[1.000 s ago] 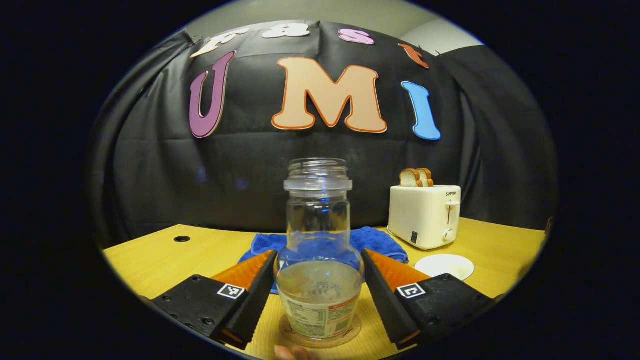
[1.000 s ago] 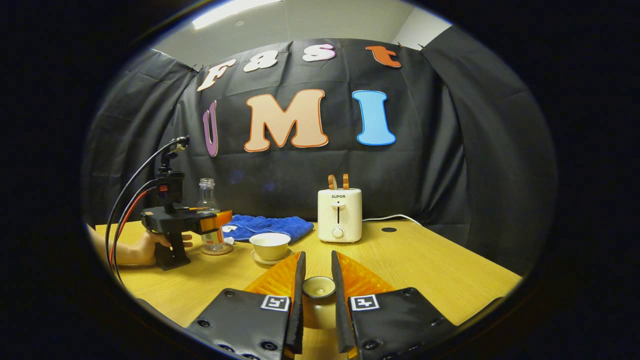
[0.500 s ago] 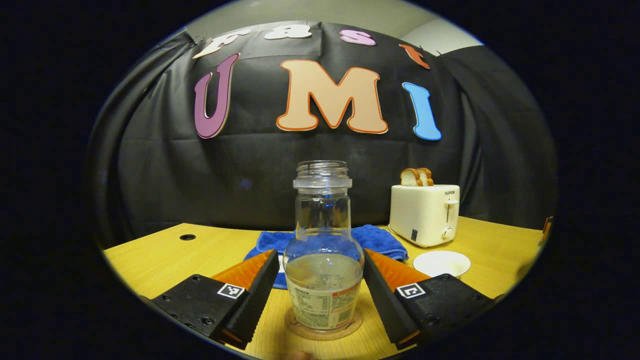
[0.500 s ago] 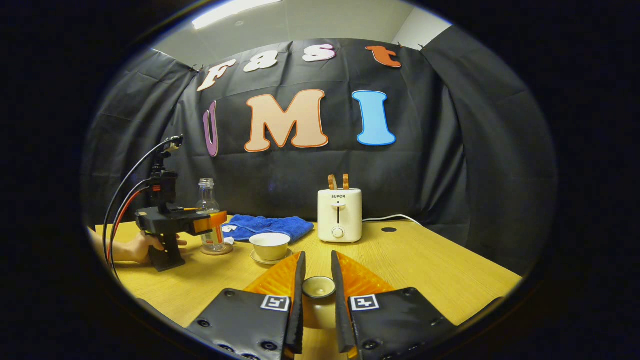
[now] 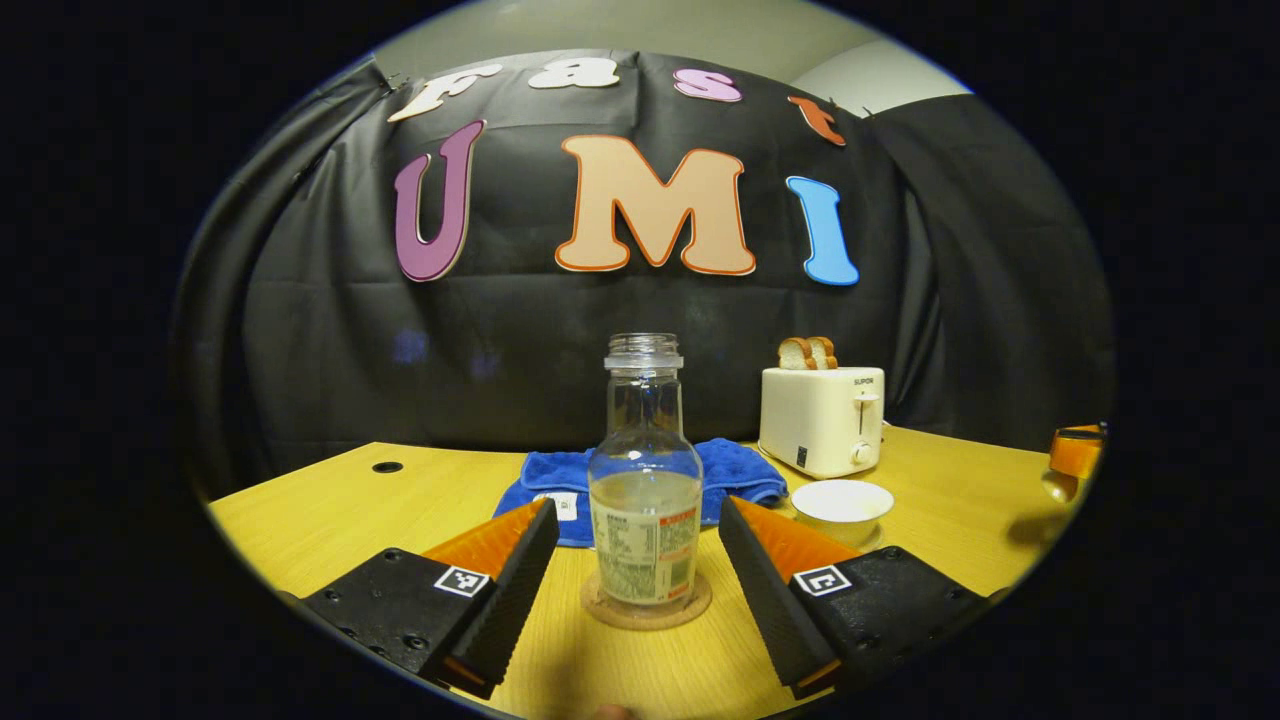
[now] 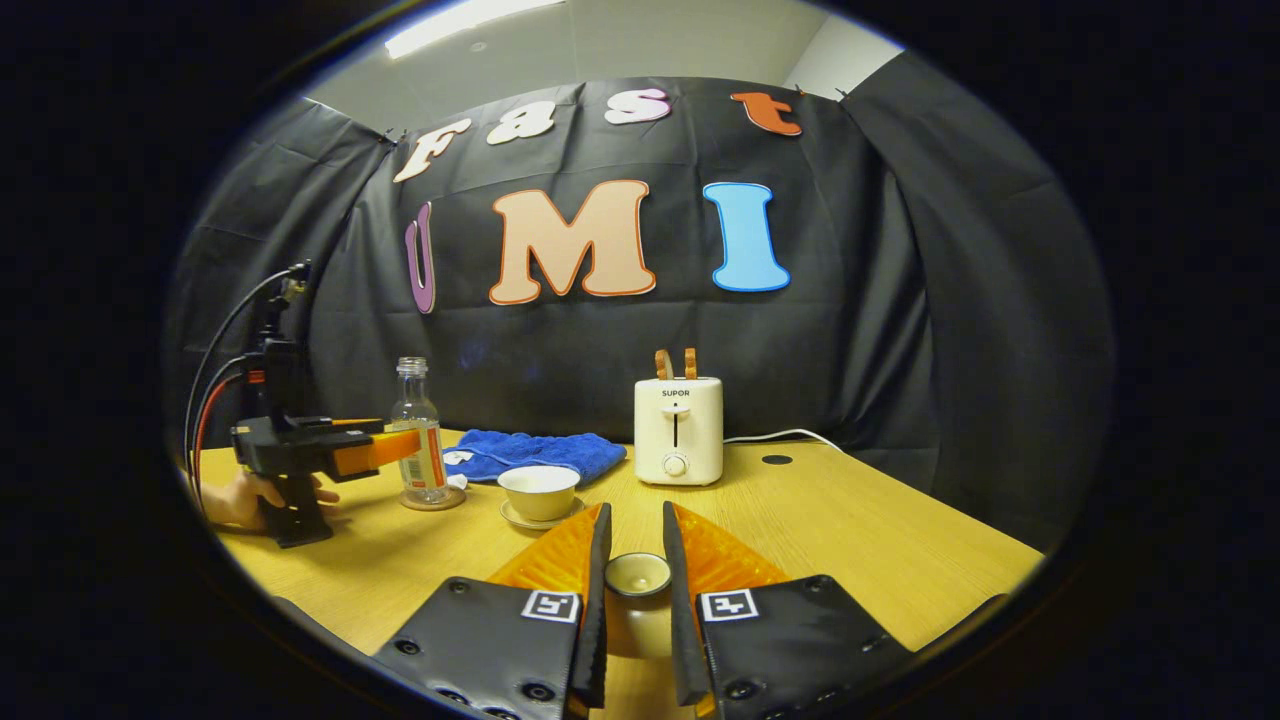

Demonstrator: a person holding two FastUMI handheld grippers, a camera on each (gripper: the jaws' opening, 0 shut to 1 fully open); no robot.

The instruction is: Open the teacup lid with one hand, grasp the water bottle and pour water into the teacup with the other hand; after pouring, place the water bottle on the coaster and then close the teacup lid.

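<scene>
Two grippers seen | left gripper [image 5: 636, 520] was wide open, touching nothing | water bottle [image 5: 645, 490] stood upright on coaster [image 5: 646, 612] beside blue towel [image 5: 738, 470] | right gripper [image 6: 632, 556] held teacup lid [image 6: 637, 574] | teacup [image 6: 540, 491] sat uncovered on tabletop [image 6: 850, 530]

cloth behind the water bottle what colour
Blue; the cloth behind the water bottle shows best in the left gripper view.
</scene>
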